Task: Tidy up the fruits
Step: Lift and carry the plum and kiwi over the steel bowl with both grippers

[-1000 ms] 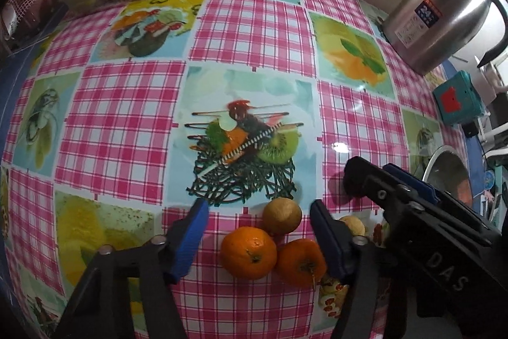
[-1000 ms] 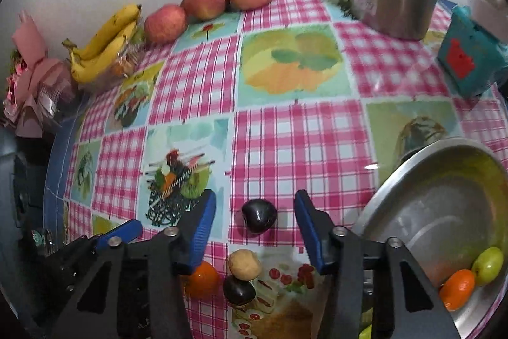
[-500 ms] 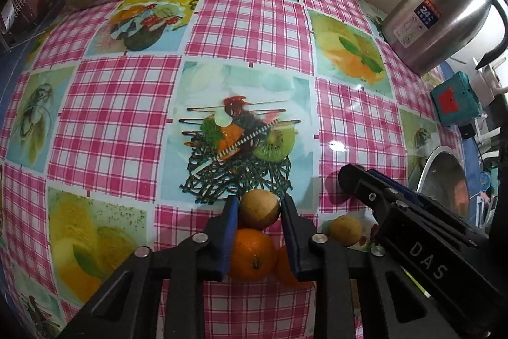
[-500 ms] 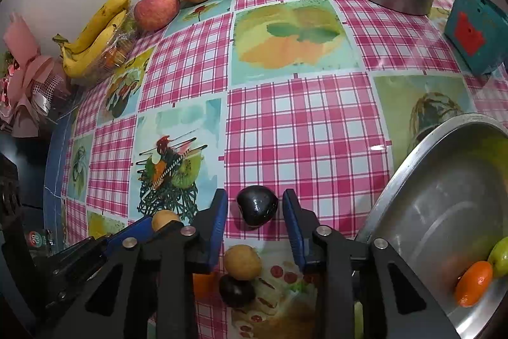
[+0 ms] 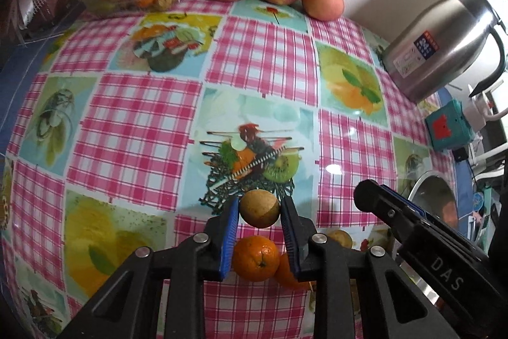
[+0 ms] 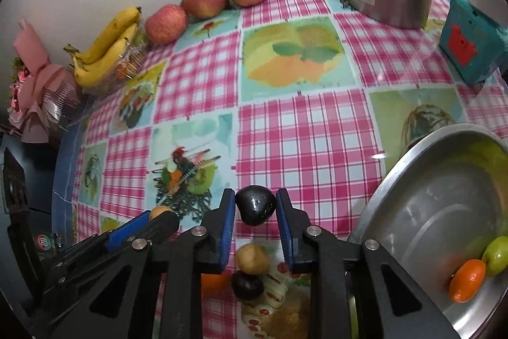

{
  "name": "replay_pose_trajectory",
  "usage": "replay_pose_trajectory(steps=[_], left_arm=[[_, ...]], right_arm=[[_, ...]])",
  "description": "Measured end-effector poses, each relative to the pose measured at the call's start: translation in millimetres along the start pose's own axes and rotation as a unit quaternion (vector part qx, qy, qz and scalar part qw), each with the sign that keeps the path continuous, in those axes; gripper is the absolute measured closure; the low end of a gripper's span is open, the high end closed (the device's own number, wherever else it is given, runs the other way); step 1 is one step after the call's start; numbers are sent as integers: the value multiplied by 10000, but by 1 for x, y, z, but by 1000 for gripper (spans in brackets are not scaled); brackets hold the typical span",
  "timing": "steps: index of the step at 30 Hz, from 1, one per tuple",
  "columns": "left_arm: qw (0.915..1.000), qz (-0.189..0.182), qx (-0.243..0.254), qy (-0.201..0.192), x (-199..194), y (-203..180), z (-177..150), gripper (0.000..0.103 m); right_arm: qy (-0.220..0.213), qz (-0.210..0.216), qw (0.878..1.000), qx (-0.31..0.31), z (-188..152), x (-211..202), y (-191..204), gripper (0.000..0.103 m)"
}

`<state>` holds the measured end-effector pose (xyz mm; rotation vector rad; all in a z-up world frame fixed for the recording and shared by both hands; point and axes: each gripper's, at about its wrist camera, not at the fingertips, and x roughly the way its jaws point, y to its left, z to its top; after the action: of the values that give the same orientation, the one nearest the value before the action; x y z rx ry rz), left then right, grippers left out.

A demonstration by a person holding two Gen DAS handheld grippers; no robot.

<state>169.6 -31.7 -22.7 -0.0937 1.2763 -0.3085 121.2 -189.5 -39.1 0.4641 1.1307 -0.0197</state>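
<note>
The dark plum [image 6: 255, 209] sits pinched between the blue pads of the right tool [image 6: 255, 208], whose jaws have just been closing onto it. The steel bowl [image 6: 409, 180], already holding an orange fruit [image 6: 467, 280] and a green one [image 6: 497, 256], lies just to that tool's right, so the right hand is the nearer one. The tan fruit [image 5: 259, 208] is clamped in the left tool [image 5: 259, 212], above two oranges [image 5: 255, 258] on the counter [image 5: 254, 53]; the bowl lies farther right, beyond the right tool.

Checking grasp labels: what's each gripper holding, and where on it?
Left gripper: small brown round fruit, pinched across its sides. Right gripper: dark glossy fruit, also across its sides.
</note>
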Motion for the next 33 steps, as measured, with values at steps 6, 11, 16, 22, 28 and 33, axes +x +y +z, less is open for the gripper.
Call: replay_pose_trajectory(steps=[6, 11, 16, 22, 28, 33], left_arm=[[9999, -3, -85, -150, -15, 4, -3, 74], [9995, -49, -137, -270, -30, 5, -8, 74], [9990, -102, -205, -373, -41, 2, -13, 74], [9984, -151, -231, -491, -55, -3, -25, 74], [9982, -207, -188, -532, -64, -12, -39, 74], [9978, -219, -133, -606, -71, -20, -46, 74]], right_arm=[[-138, 49, 9999, -23, -3, -18, 8, 76], [-208, 145, 9997, -19, -8, -33, 13, 76], [-354, 132, 9993, 17, -14, -56, 12, 76], [-508, 78, 9987, 50, -30, -79, 5, 76], [-563, 24, 9982, 193, -51, -93, -10, 76], [-558, 18, 9980, 313, -66, -100, -21, 76]])
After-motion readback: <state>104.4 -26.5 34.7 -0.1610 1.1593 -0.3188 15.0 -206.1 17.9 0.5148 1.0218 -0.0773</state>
